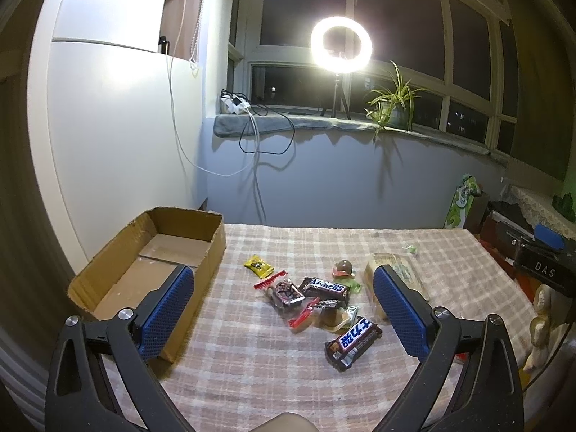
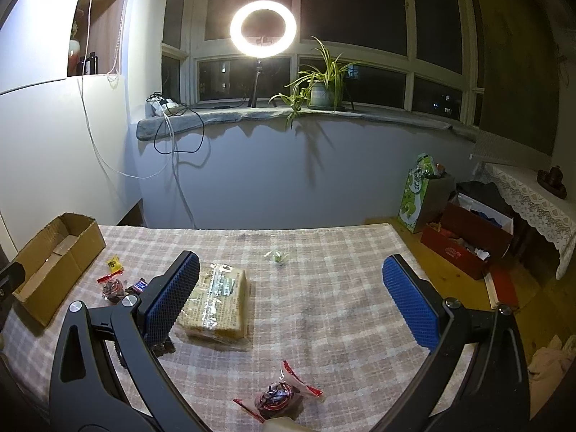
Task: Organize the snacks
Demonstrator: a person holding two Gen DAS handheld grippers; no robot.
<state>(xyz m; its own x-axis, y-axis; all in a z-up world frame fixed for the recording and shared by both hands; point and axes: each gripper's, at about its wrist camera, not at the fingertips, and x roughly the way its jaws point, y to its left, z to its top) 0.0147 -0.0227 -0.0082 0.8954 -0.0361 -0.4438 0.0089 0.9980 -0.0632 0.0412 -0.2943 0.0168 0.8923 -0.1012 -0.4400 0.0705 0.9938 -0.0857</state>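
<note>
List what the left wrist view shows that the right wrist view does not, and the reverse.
Left wrist only: the full snack pile, with a Snickers bar, a second bar with Chinese lettering and a round brown sweet; the open left gripper.

Right wrist only: a red-edged clear packet lying alone at the near edge, a red box on the floor, the open right gripper.

Both: the empty cardboard box, the yellow packet, the large wrapped block, the small green sweet, the ring light and the plant.
</note>
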